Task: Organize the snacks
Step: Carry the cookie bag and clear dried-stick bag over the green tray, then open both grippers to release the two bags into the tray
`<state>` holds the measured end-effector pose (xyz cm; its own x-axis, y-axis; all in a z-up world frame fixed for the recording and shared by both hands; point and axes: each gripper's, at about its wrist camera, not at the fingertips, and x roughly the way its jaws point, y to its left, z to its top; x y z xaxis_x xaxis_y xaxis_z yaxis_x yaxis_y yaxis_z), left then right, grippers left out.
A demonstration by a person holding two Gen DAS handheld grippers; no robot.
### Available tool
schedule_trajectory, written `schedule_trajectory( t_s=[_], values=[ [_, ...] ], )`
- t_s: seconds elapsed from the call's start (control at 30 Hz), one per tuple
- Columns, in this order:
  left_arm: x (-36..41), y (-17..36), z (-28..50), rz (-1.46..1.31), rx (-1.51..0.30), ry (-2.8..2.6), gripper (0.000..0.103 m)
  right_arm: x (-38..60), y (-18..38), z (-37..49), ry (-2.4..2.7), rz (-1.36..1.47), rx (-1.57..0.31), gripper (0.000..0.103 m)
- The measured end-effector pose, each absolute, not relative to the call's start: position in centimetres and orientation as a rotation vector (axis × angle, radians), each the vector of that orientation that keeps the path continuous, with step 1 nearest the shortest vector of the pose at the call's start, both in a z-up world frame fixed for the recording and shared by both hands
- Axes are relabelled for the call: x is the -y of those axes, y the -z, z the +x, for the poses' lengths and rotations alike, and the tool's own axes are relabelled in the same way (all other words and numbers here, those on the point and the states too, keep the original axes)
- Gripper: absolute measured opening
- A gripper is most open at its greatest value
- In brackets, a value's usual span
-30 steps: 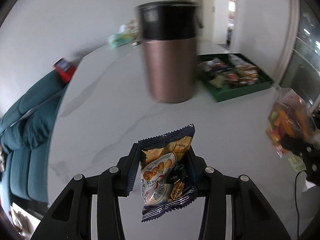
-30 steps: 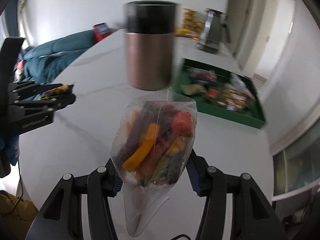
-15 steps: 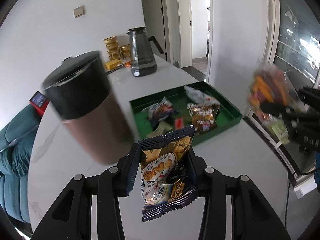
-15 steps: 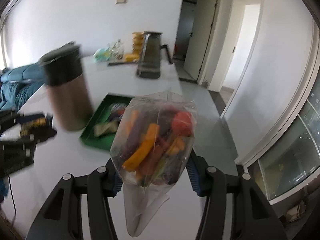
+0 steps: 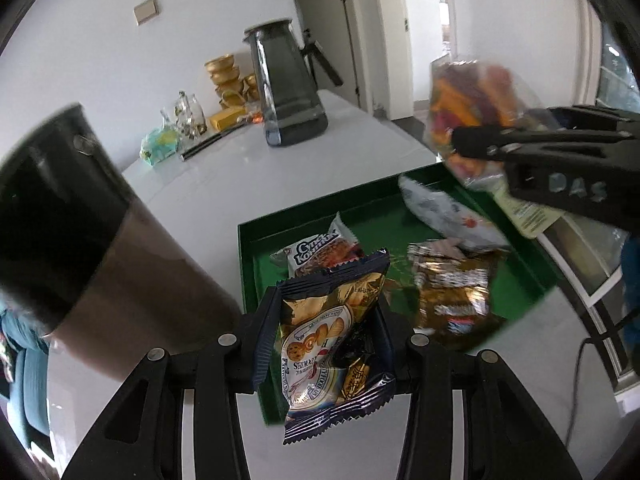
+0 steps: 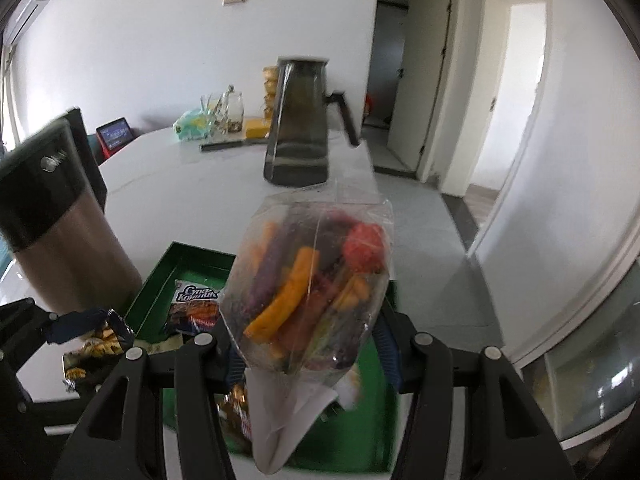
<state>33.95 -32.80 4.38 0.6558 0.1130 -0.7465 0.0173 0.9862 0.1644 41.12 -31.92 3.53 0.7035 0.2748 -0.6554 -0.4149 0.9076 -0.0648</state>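
My left tool (image 5: 326,334) is clenched on a cookie packet (image 5: 334,344), dark blue and gold, which stands upright between the two pads with its crimped top edge upward. The packet hangs above the near left corner of the green tray (image 5: 244,264) on the white desk (image 5: 208,184).

My right tool (image 6: 308,344) is clamped on a clear bag of dried vegetable chips (image 6: 310,280), orange, purple and red pieces showing through the plastic, with a loose flap of the bag drooping below the pads. From the left wrist view this bag (image 5: 468,108) is held up over the far right corner of the tray, and the right tool's black body reaches in from the right edge.

Inside the tray lie a white and brown snack pack with printed lettering (image 5: 320,250) near the left wall, a gold and dark wrapper (image 5: 452,292) toward the middle, blurred, and a pale packet (image 5: 444,210) toward the far right.

Just left of the tray stands a tall copper-coloured canister with a black lid (image 5: 100,248), close to the camera and blurred. Farther back on the desk is a dark smoked-glass jug (image 5: 286,92) with a handle, and beyond it, near the wall, some gold bowls (image 5: 224,76), small glass jars (image 5: 186,114) and a light green bag (image 5: 160,144).
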Motion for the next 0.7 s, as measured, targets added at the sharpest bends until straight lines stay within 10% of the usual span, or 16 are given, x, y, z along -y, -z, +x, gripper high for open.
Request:
schedule_trajectory(
  t_s=[0.7],
  values=[
    [33.0,1.8,37.9,0.175,-0.901,-0.086,0.039,28.5,4.3,45.2,-0.452,-0.295,-0.745,0.060]
  ],
)
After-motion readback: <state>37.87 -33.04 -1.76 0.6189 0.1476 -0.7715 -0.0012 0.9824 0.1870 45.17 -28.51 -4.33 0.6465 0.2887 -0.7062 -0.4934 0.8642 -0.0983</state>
